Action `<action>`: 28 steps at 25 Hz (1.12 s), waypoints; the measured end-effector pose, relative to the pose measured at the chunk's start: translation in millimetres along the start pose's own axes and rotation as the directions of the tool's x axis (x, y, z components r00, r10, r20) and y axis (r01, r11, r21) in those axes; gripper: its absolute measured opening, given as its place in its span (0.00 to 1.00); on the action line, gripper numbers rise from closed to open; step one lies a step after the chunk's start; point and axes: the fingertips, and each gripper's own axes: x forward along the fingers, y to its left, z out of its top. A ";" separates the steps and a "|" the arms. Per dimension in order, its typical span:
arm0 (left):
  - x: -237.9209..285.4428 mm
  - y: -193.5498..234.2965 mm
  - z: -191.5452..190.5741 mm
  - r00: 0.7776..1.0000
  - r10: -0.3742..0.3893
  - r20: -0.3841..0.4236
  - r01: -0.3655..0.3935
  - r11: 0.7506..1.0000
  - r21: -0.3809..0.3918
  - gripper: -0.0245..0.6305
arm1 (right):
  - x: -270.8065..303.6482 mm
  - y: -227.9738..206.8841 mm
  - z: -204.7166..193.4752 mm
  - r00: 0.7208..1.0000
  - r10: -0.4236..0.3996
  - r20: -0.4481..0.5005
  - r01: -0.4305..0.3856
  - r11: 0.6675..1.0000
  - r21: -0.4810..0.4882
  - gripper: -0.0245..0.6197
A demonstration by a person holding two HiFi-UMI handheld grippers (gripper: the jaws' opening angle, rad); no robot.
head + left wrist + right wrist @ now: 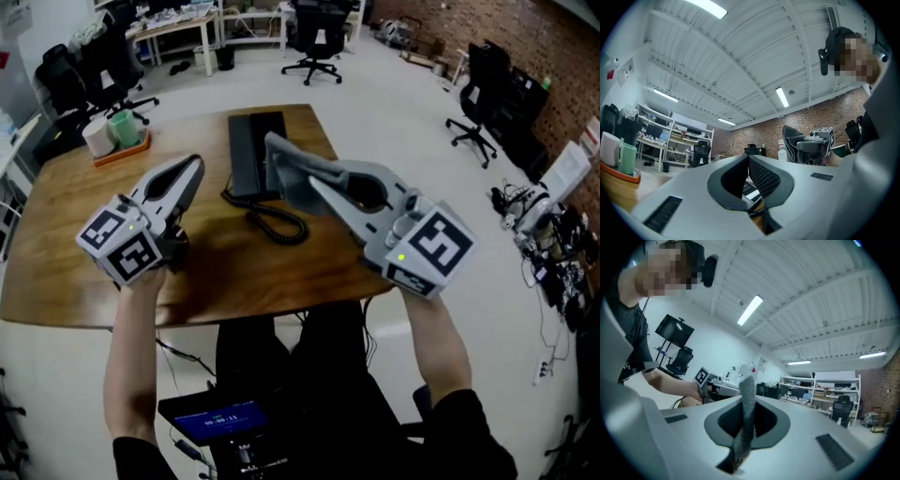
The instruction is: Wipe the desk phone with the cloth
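Observation:
The black desk phone [253, 150] lies at the far middle of the wooden desk [75, 216], its coiled cord [278, 222] trailing toward me. My right gripper [314, 185] hovers over the phone's right side, shut on a grey cloth [298, 172]. The cloth [747, 408] stands pinched between the jaws in the right gripper view. My left gripper [195, 162] hangs left of the phone, shut with nothing in it. In the left gripper view the left gripper [748, 158] shows its pads meeting at the tip, with part of the phone [751, 190] visible under them.
An orange tray [122, 150] with a green cup [123, 127] and a white container sits at the desk's back left corner. Black office chairs [316, 37] stand on the floor beyond. A device with a blue screen [221, 418] is below the near desk edge.

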 end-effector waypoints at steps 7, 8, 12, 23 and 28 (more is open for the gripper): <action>-28.0 -53.1 3.5 1.000 -0.024 -0.010 0.024 1.000 0.000 0.04 | -17.0 38.5 15.2 0.994 0.048 0.097 -0.052 0.998 0.044 0.08; -29.0 -58.6 4.3 0.999 -0.029 -0.012 0.029 1.000 0.003 0.04 | -20.0 42.4 15.9 0.993 0.053 0.104 -0.058 0.997 0.047 0.08; -30.9 -80.2 12.5 0.999 -0.033 -0.022 0.033 0.999 0.011 0.04 | -35.9 52.4 23.6 0.989 0.055 0.136 -0.060 0.998 0.033 0.07; -28.1 -116.5 20.0 0.998 -0.048 -0.030 0.049 0.998 0.029 0.04 | -66.8 59.1 41.1 0.983 0.026 0.180 -0.026 1.000 -0.003 0.07; -21.7 -129.0 26.5 0.997 -0.066 -0.032 0.067 0.997 0.049 0.04 | -74.5 62.0 45.8 0.983 0.029 0.183 -0.025 0.999 -0.024 0.07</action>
